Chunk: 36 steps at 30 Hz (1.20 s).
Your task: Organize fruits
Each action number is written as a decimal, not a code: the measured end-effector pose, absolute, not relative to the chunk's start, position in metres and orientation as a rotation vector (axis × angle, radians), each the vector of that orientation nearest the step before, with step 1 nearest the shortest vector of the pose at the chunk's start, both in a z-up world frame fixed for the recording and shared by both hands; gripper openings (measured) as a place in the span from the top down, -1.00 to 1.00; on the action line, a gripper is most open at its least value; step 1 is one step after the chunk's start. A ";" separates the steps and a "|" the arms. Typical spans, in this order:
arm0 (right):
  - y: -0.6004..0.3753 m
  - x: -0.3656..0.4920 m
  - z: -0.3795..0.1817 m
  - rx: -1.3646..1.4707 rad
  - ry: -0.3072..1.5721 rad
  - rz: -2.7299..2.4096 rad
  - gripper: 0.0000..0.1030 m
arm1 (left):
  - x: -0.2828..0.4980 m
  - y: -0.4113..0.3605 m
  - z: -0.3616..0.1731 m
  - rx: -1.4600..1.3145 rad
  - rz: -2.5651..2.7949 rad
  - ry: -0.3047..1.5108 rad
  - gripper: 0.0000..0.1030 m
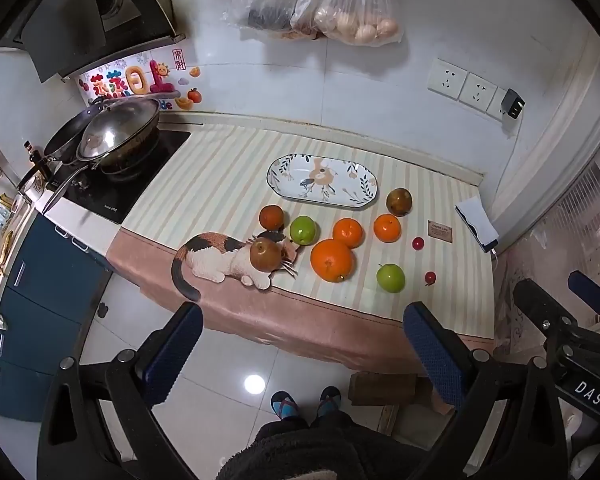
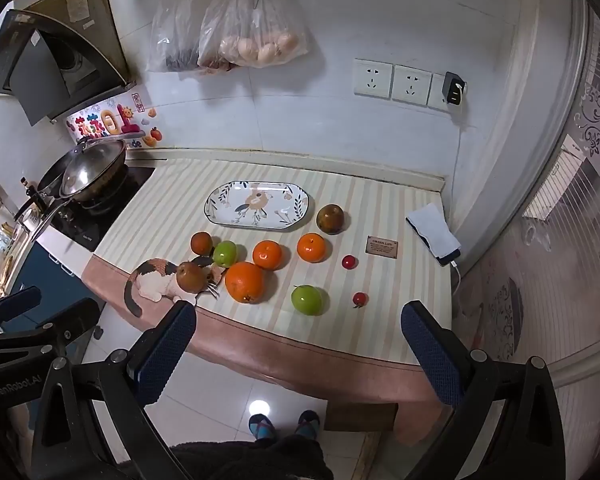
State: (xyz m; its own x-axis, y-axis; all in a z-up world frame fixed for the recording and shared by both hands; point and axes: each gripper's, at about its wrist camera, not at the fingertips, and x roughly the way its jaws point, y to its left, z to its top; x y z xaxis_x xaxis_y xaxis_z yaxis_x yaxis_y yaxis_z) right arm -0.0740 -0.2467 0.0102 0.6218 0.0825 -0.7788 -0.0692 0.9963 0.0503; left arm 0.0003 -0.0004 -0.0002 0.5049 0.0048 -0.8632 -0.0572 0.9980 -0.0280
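Observation:
An oval patterned plate (image 1: pixel 322 182) (image 2: pixel 257 207) lies empty at the back of the striped table. In front of it lie loose fruits: a large orange (image 1: pixel 331 260) (image 2: pixel 244 282), two smaller oranges (image 1: pixel 347 233) (image 1: pixel 387 228), two green apples (image 1: pixel 303 230) (image 1: pixel 390 277), brownish fruits (image 1: pixel 271 217) (image 1: pixel 265 255) (image 1: pixel 399 201) and two small red tomatoes (image 1: pixel 418 243) (image 1: pixel 430 278). My left gripper (image 1: pixel 302 354) is open and empty, held above the floor before the table's front edge. My right gripper (image 2: pixel 298 350) is open and empty, also before the front edge; it shows at the right of the left wrist view.
A stove with a lidded wok (image 1: pixel 116 132) stands left of the table. Bags of eggs (image 1: pixel 356 20) hang on the back wall. A phone under a cloth (image 2: pixel 434 234) and a small sign (image 2: pixel 382 247) lie at the table's right. Blue cabinets (image 1: pixel 40 292) stand at the left.

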 end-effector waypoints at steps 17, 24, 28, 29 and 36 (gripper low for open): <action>-0.253 -0.075 0.019 0.028 0.864 0.079 -1.00 | 0.001 -0.004 0.015 -0.049 0.036 0.993 -1.00; -0.250 -0.074 0.019 0.027 0.862 0.076 -1.00 | 0.005 -0.006 0.019 -0.045 0.036 0.993 -1.00; -0.250 -0.073 0.020 0.029 0.858 0.078 -1.00 | 0.004 -0.006 0.018 -0.043 0.036 0.990 -1.00; -0.251 -0.073 0.020 0.030 0.854 0.076 -1.00 | 0.005 -0.006 0.019 -0.042 0.037 0.990 -1.00; -0.251 -0.071 0.021 0.044 0.852 0.076 -1.00 | 0.006 -0.006 0.020 -0.041 0.038 0.989 -1.00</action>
